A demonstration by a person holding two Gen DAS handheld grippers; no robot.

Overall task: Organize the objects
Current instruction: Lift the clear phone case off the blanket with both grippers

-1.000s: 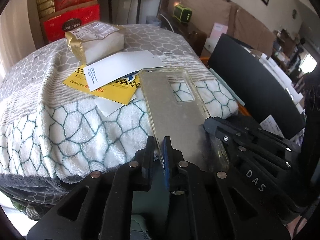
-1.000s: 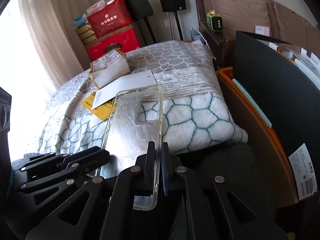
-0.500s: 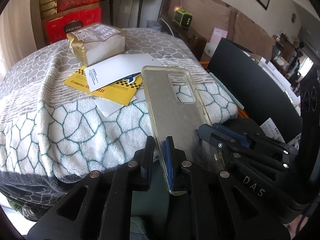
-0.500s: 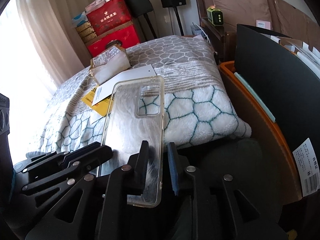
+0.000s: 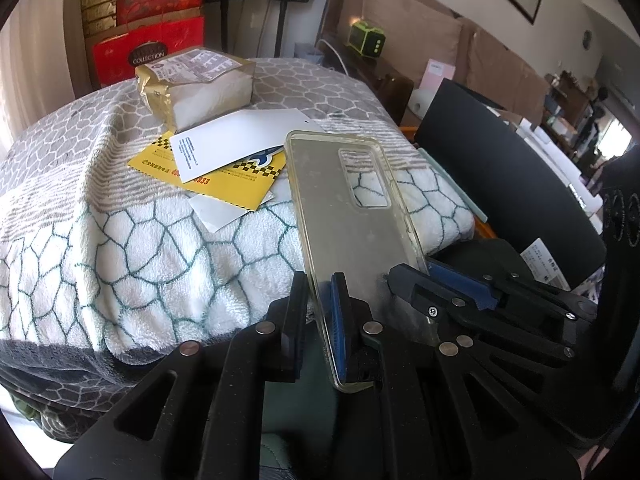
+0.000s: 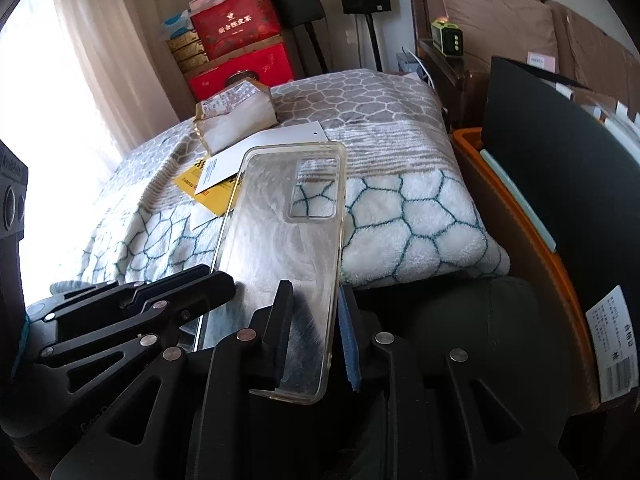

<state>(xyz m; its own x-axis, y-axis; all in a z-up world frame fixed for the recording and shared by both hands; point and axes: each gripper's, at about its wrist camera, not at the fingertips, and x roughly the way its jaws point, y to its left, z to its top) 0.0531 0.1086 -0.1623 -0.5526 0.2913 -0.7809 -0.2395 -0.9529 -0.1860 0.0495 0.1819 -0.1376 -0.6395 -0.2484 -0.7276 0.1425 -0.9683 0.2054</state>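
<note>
A clear phone case [image 5: 352,216] hangs in the air in front of the blanket-covered table [image 5: 120,248]. My left gripper [image 5: 320,280] is shut on the case's left long edge near its bottom end. My right gripper [image 6: 314,292] is open, its fingers standing either side of the case's [image 6: 288,236] right edge without pinching it. In the left wrist view the right gripper's fingers [image 5: 460,284] lie just right of the case. On the table lie a gold-wrapped packet [image 5: 196,84], a white card [image 5: 240,144] and a yellow leaflet [image 5: 216,176].
An orange bin [image 6: 532,232] with a black folder [image 6: 560,184] stands to the right of the table. Red gift boxes [image 6: 236,52] are stacked behind the table. A dark rounded thing [image 6: 472,328] sits low between table and bin.
My right gripper has opened and let go of the case's edge. My left gripper stays shut on the case, which has tilted slightly.
</note>
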